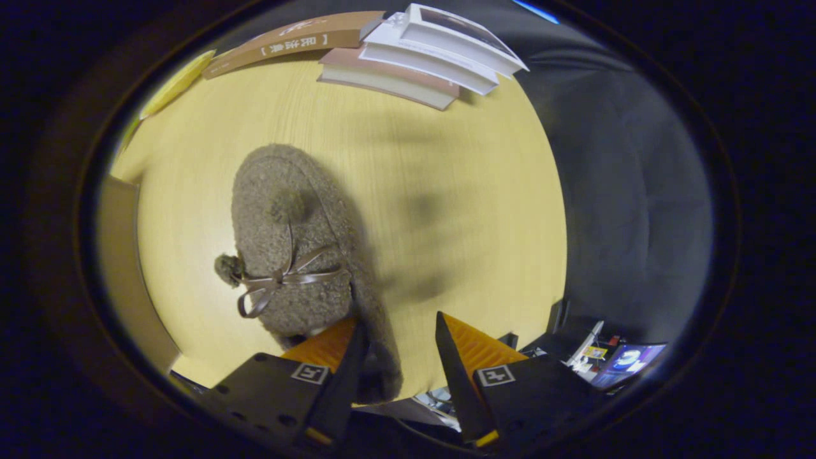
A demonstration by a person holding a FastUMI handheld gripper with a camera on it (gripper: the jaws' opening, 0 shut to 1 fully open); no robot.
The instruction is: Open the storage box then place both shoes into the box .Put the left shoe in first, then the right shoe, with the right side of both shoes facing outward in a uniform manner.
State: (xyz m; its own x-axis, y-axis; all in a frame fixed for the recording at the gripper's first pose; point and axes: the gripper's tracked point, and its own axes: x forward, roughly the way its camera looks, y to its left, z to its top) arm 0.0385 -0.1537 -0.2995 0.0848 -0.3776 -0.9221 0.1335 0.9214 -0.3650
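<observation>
A fuzzy grey-brown shoe (290,242) with a ribbon bow and two pompoms lies on the yellow wooden table (446,191), its toe pointing away from me. My gripper (400,322) is over the shoe's heel end. The fingers stand apart: the left finger (349,363) sits at the shoe's opening, and the shoe's right side wall (379,363) runs down between the two fingers. A strip of bare table shows between that wall and the right finger (454,363), so the right finger does not touch the shoe. A pale beige flat panel (121,255) stands left of the shoe; I cannot tell whether it belongs to the storage box.
A stack of books (414,57) lies at the table's far edge, with a brown book (293,39) and a yellow flat item (175,83) to its left. Black cloth (625,191) hangs to the right of the table. A lit screen (628,360) sits low on the right.
</observation>
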